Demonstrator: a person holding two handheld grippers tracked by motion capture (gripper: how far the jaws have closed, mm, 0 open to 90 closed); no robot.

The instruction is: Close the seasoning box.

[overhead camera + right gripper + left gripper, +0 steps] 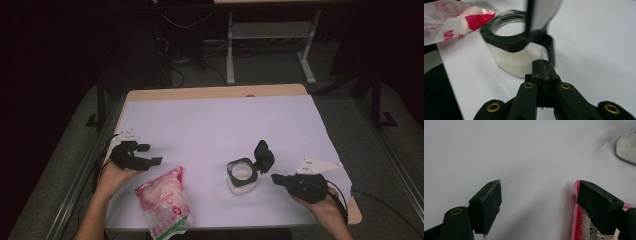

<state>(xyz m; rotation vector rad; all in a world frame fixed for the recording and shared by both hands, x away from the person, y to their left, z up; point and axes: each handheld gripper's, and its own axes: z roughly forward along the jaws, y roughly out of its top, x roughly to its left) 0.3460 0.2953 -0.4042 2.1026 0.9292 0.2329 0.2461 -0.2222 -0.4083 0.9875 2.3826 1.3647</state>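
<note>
While open, jar (242, 176) of perhaps white powder.

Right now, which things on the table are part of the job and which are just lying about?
In the job:
- jar, lid flipped open, white powder inside
- pink bag beside it
- left tool, open
- right tool, shut, empty

Lying about:
- white sheet over the table
- desk frame and cables behind

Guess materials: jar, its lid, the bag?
Jar: clear glass or hard plastic, can't tell which; white contents show through the wall. Lid: black plastic, probably, with a moulded hinge, flipped open. Bag: thin glossy plastic film, crinkled, red-and-white print.
</note>
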